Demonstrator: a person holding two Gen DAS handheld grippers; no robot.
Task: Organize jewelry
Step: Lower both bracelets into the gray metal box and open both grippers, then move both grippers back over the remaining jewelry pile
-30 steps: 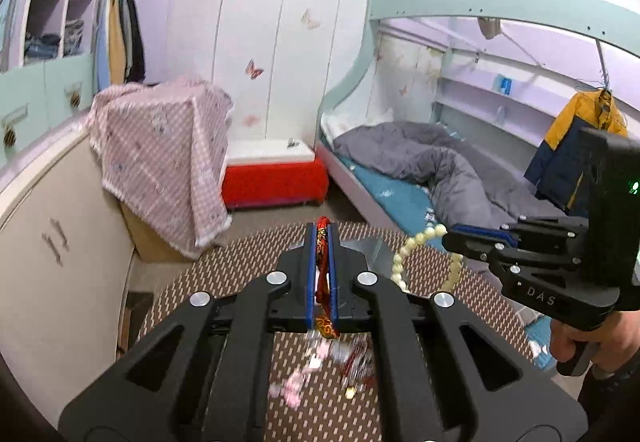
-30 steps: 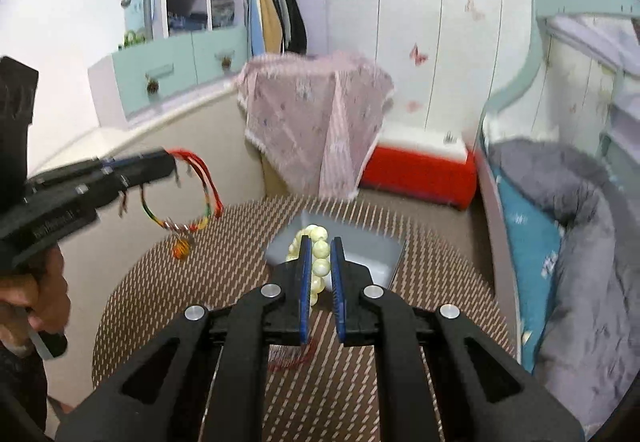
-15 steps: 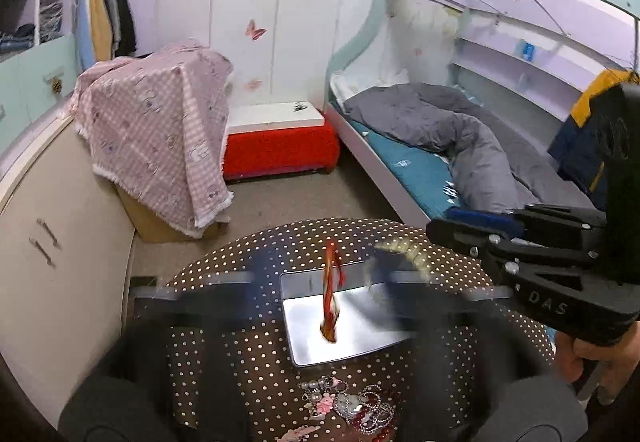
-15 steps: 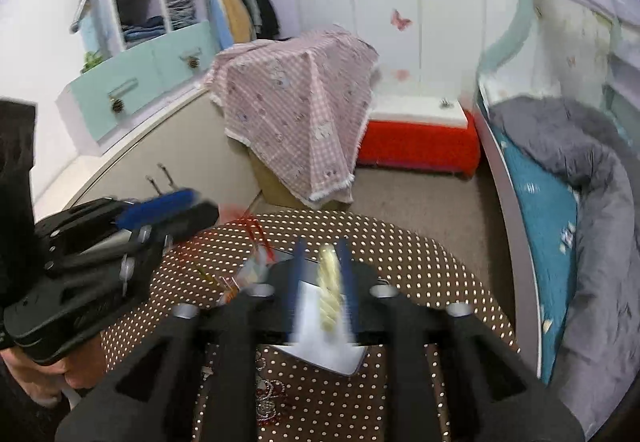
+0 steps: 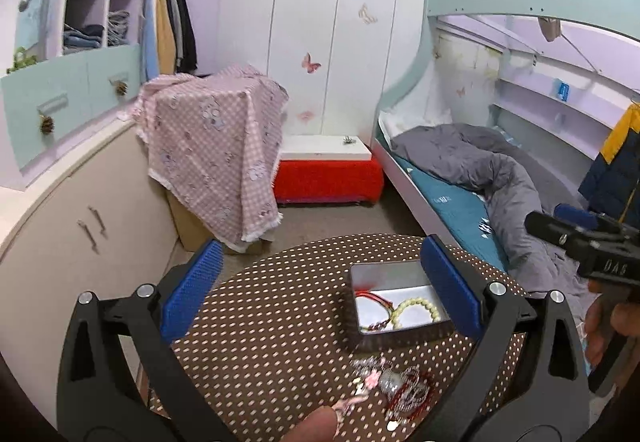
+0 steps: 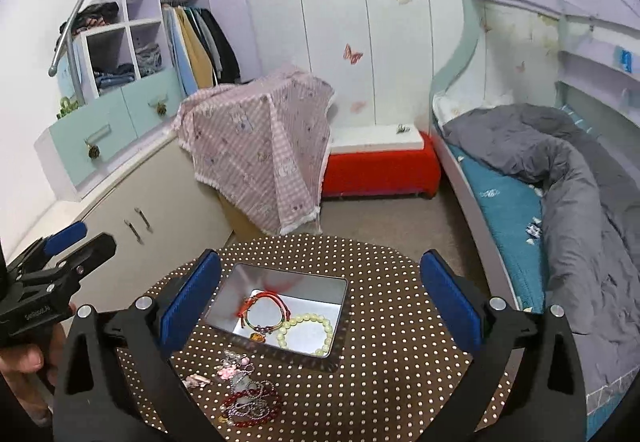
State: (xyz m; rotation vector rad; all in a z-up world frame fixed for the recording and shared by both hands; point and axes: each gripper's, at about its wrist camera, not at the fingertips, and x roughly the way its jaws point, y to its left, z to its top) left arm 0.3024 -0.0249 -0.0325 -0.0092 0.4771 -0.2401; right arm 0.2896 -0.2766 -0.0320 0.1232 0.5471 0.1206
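Both grippers hang above the round polka-dot table [image 6: 384, 322] with nothing between their tongs. The left gripper [image 5: 316, 294] has its blue-padded fingers [image 5: 192, 288] spread wide apart, tilted down toward the tabletop. The right gripper [image 6: 320, 296] is splayed just as wide and empty, pitched down over the open metal tin [image 6: 320, 356].

In the right wrist view the tin sits at the middle of the table. Inside it lie two pieces, touching: a red string bracelet [image 6: 262, 308] toward the 9 o'clock side and a pale bead bracelet [image 6: 306, 334] toward 4 o'clock. Just outside the tin, at its 7 o'clock corner, a tangle of loose jewelry [image 6: 244, 390] rests on the cloth — dark red beads, silvery chain, pinkish bits; the pieces are too knotted to tell apart.

From the left wrist view the right gripper shows at 3 o'clock, held off the table's edge by a hand [image 5: 604, 326] wrapped round its grip. From the right wrist view the left gripper appears at 9 o'clock — likewise held beside the table, level with its rim.
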